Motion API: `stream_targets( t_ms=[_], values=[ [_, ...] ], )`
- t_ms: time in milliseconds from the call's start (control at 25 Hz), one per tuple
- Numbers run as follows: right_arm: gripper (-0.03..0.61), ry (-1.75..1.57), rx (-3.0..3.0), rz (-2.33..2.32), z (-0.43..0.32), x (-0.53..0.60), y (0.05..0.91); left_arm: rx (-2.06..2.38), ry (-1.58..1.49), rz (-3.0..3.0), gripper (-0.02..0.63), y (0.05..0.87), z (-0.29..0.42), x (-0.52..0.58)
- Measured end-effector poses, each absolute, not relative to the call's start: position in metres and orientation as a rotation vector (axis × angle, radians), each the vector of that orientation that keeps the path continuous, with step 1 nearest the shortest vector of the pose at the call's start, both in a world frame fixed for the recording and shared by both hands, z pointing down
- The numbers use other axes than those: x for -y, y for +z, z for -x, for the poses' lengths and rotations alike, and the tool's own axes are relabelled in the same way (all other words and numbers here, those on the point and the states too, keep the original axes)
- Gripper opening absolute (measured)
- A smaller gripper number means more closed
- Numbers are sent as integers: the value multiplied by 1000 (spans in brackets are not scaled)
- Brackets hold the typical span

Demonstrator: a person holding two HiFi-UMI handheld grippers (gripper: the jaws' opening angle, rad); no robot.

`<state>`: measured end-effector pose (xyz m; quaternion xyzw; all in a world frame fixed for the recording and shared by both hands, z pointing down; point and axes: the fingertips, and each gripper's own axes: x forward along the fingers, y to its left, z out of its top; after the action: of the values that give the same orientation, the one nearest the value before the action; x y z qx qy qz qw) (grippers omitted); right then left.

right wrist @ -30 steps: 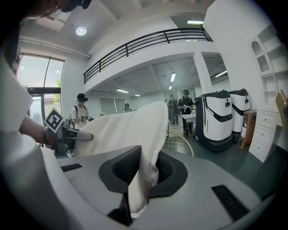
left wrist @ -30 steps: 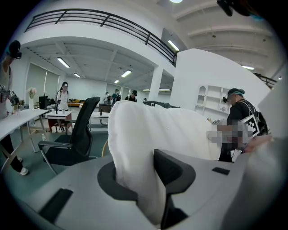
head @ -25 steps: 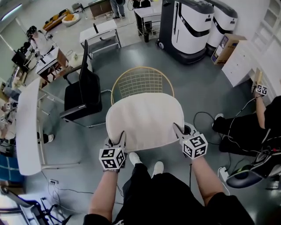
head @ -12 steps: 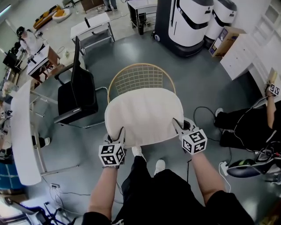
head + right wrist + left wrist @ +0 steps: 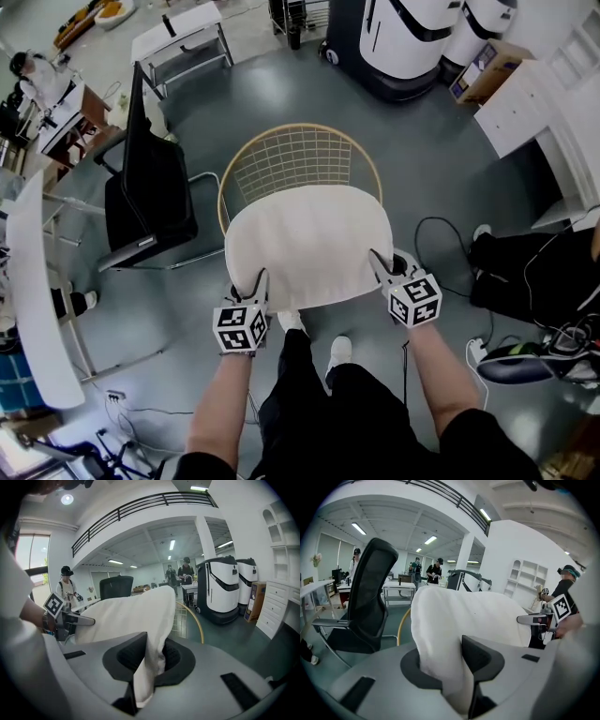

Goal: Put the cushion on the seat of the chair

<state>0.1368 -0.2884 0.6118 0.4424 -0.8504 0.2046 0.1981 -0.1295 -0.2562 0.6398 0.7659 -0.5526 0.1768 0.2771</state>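
Head view: cream padded fabric cushion (image 5: 309, 246), spanning between both tongs, has dropped closer over the gold wire-mesh chair (image 5: 300, 164) just beyond them; not seated yet, I'd say.
Left gripper view: left tongs (image 5: 445, 667) clenched on the cushion's corner.
Right gripper view: right tongs (image 5: 145, 663) likewise.

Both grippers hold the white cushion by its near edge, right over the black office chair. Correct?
One slip. The left gripper and right gripper do hold the white cushion by its near edge, but over the gold wire chair; the black office chair stands to its left, as the head view shows.
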Motion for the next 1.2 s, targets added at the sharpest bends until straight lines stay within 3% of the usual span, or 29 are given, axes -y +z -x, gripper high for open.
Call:
stream_targets(
  t_ms=[1200],
  values=[
    [57,735,2163,-1185,-128,398,894,1337,644,-1945,181,902,144,359]
  ],
)
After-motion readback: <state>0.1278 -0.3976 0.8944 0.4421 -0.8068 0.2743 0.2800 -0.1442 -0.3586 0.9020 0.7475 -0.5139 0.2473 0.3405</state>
